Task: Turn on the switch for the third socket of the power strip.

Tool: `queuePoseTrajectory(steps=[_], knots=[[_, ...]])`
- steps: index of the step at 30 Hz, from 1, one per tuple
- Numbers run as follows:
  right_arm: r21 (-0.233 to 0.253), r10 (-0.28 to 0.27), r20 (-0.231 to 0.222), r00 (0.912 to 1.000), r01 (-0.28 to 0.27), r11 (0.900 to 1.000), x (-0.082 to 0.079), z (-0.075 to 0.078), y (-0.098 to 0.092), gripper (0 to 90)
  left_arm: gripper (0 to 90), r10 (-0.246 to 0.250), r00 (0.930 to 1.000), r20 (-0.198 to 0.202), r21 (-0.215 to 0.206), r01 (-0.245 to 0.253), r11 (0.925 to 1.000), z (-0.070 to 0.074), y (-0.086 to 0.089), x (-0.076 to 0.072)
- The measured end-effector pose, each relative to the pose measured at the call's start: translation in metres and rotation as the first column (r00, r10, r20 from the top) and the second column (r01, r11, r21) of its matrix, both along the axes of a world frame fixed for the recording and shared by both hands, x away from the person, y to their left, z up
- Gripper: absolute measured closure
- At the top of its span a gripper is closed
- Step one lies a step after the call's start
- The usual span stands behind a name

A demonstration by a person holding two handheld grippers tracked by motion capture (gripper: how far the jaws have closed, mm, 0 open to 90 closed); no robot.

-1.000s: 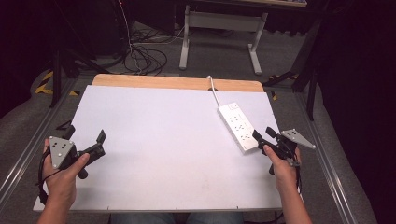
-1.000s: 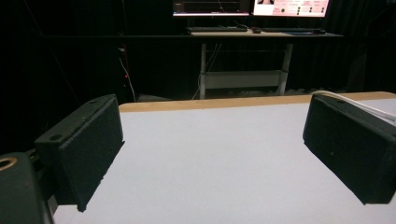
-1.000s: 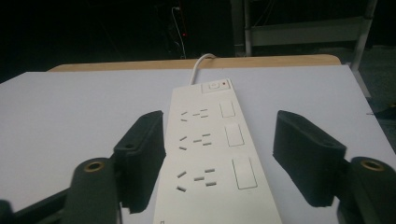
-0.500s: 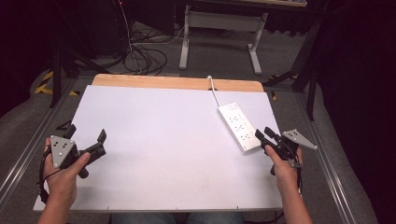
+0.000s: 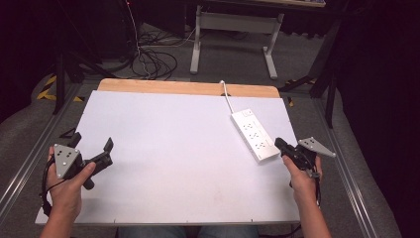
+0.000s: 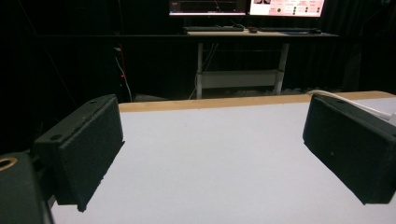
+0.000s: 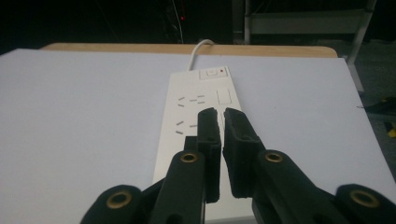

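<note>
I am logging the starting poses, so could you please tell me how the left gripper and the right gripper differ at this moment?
The left gripper is open, its jaws spread wide over bare white table; the right gripper is shut, its jaws nearly touching. The left gripper has nothing near it, while the right gripper sits at the near end of the power strip. Both are hand-held, hold nothing, and carry a grey three-cornered plate.

Power strip (image 5: 254, 135) on table's (image 5: 173, 148) right side
</note>
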State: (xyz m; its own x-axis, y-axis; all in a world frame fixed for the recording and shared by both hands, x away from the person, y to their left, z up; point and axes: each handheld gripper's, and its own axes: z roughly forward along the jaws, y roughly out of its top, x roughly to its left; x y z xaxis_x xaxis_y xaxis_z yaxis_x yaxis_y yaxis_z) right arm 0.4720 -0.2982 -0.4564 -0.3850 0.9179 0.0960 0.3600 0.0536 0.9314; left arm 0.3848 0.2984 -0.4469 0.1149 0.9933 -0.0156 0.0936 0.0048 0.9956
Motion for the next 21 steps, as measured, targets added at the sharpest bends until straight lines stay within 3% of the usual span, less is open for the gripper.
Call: queuePoseTrajectory(steps=[1,2,8,21], knots=[[-0.013,0.003,-0.003,1.0,-0.003,1.0,-0.0002,0.0008,0.0001,88.3,5.6,0.001,1.0,0.0,0.0,-0.001,1.0,0.0,0.0002,0.0],[-0.046,0.019,-0.038,0.9991,-0.02,0.999,-0.0011,0.0043,0.0009,90.0,5.6,0.001,1.0,0.0,0.0,-0.001,1.0,0.0,0.0002,0.0],[-0.076,0.054,-0.079,0.9954,-0.06,0.995,-0.0027,0.0071,0.005,90.0,5.5,0.0,1.0,-0.001,0.002,0.0,1.0,0.0,0.0,-0.0003],[-0.078,0.053,-0.115,0.9919,-0.063,0.995,-0.0005,0.0091,0.0047,90.0,5.5,-0.005,1.0,-0.005,0.006,0.005,1.0,-0.0002,-0.0003,0.0001]])
